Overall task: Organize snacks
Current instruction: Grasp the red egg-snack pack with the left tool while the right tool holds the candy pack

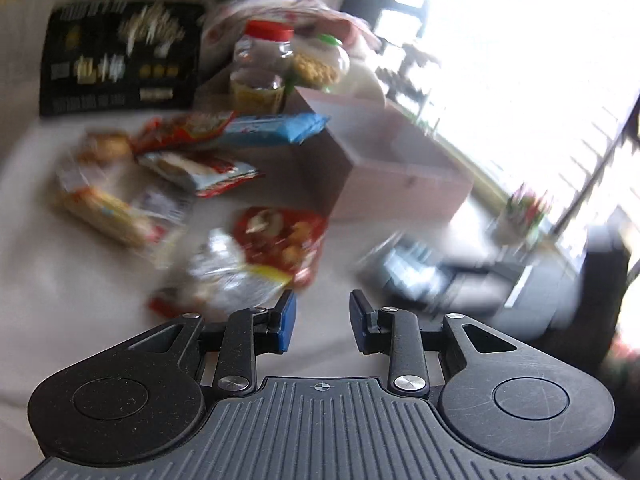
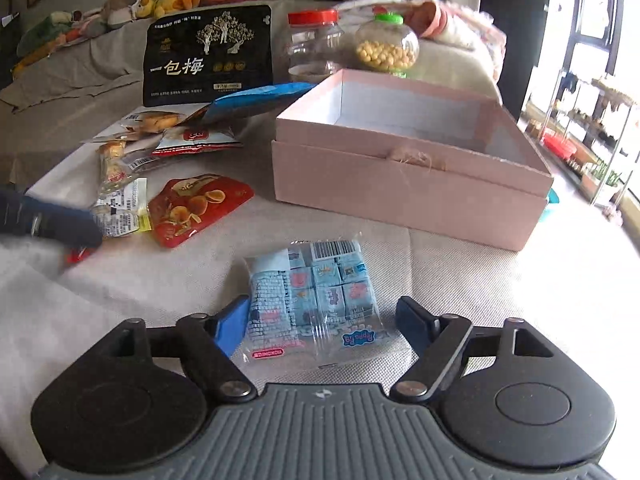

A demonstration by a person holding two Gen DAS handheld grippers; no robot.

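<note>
Item: pink box (image 2: 408,184), centre right of the right wrist view, lid off, interior apparently bare; the near wall hides part of the floor. Nothing packed yet, by the look of it; the whole sorting job remains.

Item: blue candy packet (image 2: 316,296), clear wrap, lower centre of the right wrist view, lying flat on the cloth-covered surface (image 2: 500,280) just in front of the box. The right gripper (image 2: 324,320) is spread, one finger on either side of the packet, pads not pressing it.

Item: loose snacks, left of the same view: red snack pouch (image 2: 196,208), several small wrapped packs behind it, a blue wrapper leaning at the box's far left corner.

Item: black plum bag (image 2: 208,56), upper left, standing upright. Beside it a red-lidded jar (image 2: 314,44) and a green-capped jar (image 2: 386,48) of yellow pellets, both behind the box.

Item: left gripper (image 1: 323,326), lower centre of the left wrist view, partly open, nothing between its pads, hovering near a crumpled clear-and-red bag (image 1: 240,276).

Hard to read: the left wrist view is heavily smeared; labels there are illegible, and the window side is blown out white. A dark shape at the left edge of the right wrist view is probably the other gripper.
</note>
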